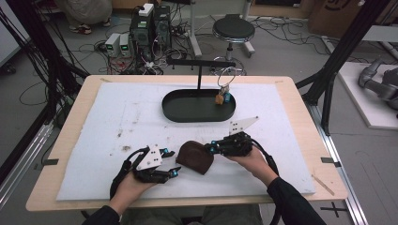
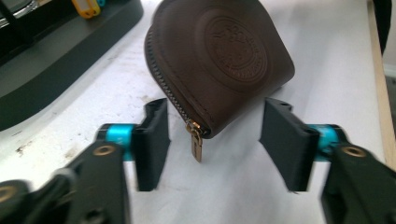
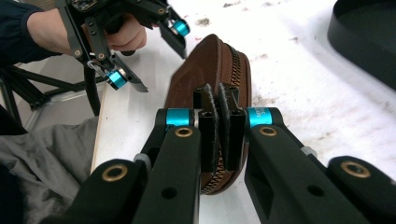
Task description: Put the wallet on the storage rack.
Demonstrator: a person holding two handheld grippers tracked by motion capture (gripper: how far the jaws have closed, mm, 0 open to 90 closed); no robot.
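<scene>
Pinching the zip edge of a brown leather coin pouch (image 3: pixel 212 74), the right tool (image 3: pixel 222 122) steadies it on the table; just beyond, the left tool (image 2: pixel 215 144) gapes wide around its gold zipper pull (image 2: pixel 196 140), apparently to unzip.

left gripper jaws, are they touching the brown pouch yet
Apart. The left gripper view shows the left gripper open, white table cover visible between each jaw and the brown pouch.

The pouch (image 2: pixel 219 60) was dark brown, embossed with a round seal, with a brass zip pull (image 2: pixel 196 142). Both grippers were black with cyan collars. At 12 o'clock sat a black tray (image 1: pixel 187 112) on a stained white mat (image 1: pixel 117 126).
</scene>
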